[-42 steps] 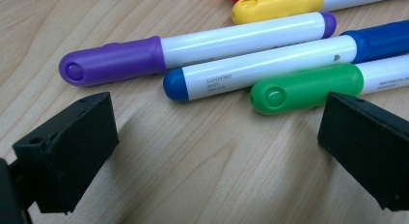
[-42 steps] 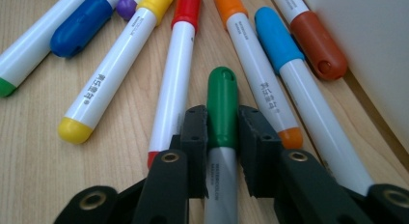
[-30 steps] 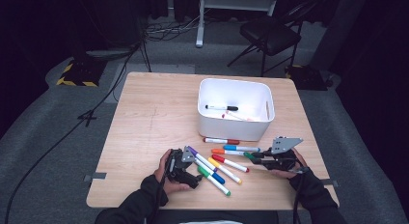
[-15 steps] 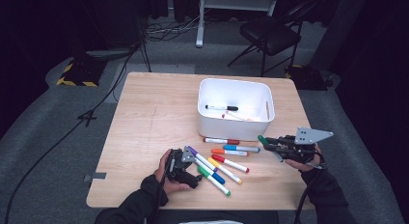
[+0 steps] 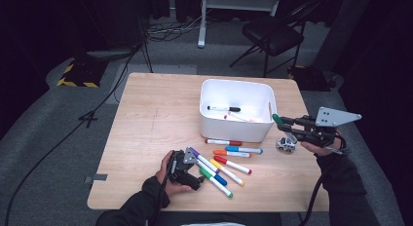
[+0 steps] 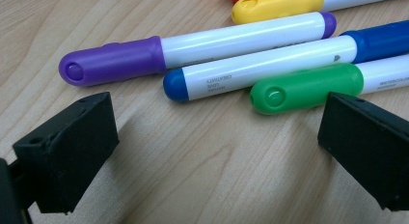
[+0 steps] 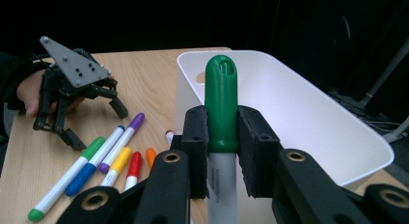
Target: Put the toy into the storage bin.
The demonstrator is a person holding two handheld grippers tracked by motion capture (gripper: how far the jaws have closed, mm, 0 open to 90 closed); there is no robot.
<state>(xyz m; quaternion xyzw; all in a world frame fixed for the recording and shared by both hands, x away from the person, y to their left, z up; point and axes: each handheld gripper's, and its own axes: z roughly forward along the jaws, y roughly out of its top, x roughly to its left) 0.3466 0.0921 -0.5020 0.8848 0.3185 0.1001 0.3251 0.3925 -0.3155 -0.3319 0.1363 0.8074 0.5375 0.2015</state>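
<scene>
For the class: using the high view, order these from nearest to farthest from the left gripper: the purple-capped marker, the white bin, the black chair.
1. Purple-capped marker, right beside the left gripper.
2. White bin, farther back, mid-table.
3. Black chair, on the floor beyond the table.

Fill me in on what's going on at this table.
A person is sorting marker pens into a white bin with two hand-held grippers. The right gripper is shut on a green-capped marker and holds it in the air beside the bin. The left gripper rests open on the table, next to the purple marker, blue marker and another green marker. A black-capped marker already lies in the bin.
</scene>
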